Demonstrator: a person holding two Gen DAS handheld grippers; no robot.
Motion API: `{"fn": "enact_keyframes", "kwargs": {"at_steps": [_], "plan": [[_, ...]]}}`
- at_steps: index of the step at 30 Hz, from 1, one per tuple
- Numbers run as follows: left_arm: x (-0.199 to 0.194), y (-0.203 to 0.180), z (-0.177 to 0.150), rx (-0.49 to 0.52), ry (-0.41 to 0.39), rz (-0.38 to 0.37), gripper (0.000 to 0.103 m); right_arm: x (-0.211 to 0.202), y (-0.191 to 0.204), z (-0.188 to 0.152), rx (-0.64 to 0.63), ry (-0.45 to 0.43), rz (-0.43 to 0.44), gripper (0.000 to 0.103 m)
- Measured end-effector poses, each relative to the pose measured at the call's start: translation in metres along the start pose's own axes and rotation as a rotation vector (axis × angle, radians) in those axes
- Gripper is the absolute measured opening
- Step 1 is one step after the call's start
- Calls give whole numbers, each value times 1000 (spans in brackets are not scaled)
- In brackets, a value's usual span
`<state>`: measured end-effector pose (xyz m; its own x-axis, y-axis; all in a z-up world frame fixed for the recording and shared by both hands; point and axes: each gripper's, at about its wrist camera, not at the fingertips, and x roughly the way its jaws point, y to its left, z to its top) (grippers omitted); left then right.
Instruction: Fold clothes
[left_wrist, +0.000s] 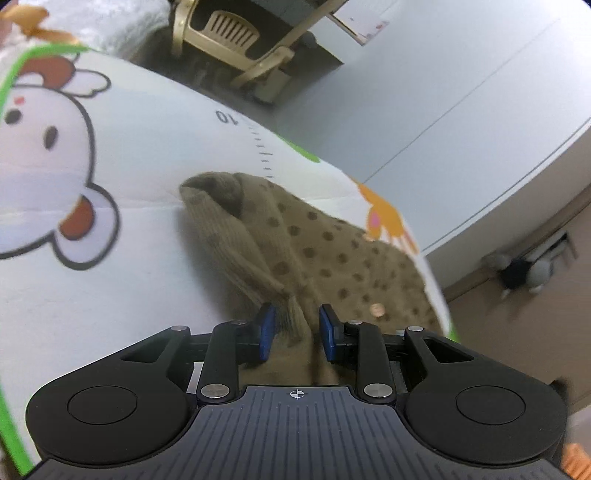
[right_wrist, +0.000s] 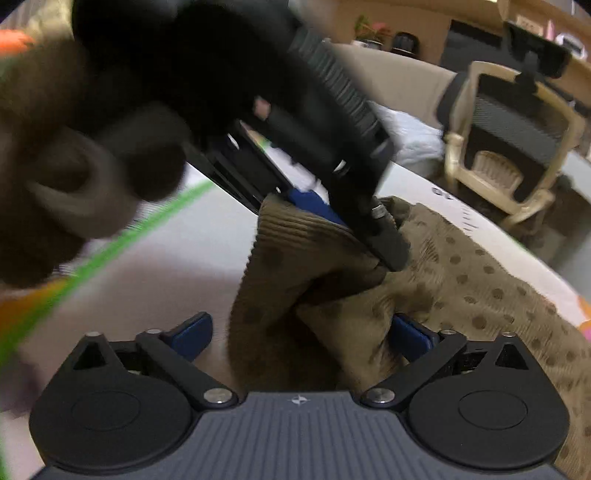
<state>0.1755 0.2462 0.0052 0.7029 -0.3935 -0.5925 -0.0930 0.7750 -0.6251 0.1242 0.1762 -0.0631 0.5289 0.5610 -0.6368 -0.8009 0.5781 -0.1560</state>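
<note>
An olive-brown knit garment (left_wrist: 332, 251) with darker dots lies bunched on a white play mat (left_wrist: 129, 166) that has cartoon prints and a green border. My left gripper (left_wrist: 297, 330) is shut on a raised ridge of the fabric near its ribbed edge. From the right wrist view, the left gripper (right_wrist: 354, 229) comes down from the upper left, held by a blurred hand (right_wrist: 74, 177), and lifts the ribbed cuff (right_wrist: 295, 236). My right gripper (right_wrist: 303, 332) is open wide, its blue pads (right_wrist: 195, 332) on either side of a fold of the garment (right_wrist: 461, 288).
A beige chair (right_wrist: 509, 140) stands beyond the mat's far edge (left_wrist: 229, 29). Pale bedding (right_wrist: 410, 136) lies behind the garment. A grey floor and a dark object (left_wrist: 524, 269) by the wall show to the right. Ruler marks (left_wrist: 258, 147) run along the mat.
</note>
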Motion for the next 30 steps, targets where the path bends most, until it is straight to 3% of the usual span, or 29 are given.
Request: {"fn": "enact_keyframes", "kwargs": {"at_steps": [3,5,7,10,14,16,19,20,22,24,26,30], "plan": [[-12,4,5,-4,-39,-24,52,-4,-18,1,108,-3,10,85],[-20,13,10,-30,-73,-7,78,-9,-33,-2,178,-2,32,79],[-21,24,13,-70,-83,18,87,-12,-44,-6,236,-1,48,77],[-8,39,10,-128,-44,36,93,-16,-53,-9,298,-9,69,76],[16,42,4,-187,-4,-10,97,-20,-52,-6,314,-16,58,74],[24,38,6,-211,-13,-48,97,-22,-43,-1,267,-23,14,76],[30,24,10,-232,-17,-93,88,-26,-21,4,100,-54,-109,91],[29,17,11,-214,-16,-108,89,-26,-13,4,36,-66,-147,96],[26,4,14,-172,-15,-139,90,-22,-2,5,-65,-79,-198,97],[23,-4,15,-147,-5,-170,92,-14,0,6,-93,-73,-208,89],[18,-3,15,-136,-10,-164,93,-7,-7,8,-37,-56,-177,48],[2,24,16,-212,-66,-128,95,-9,-23,9,74,-68,-132,29]]}}
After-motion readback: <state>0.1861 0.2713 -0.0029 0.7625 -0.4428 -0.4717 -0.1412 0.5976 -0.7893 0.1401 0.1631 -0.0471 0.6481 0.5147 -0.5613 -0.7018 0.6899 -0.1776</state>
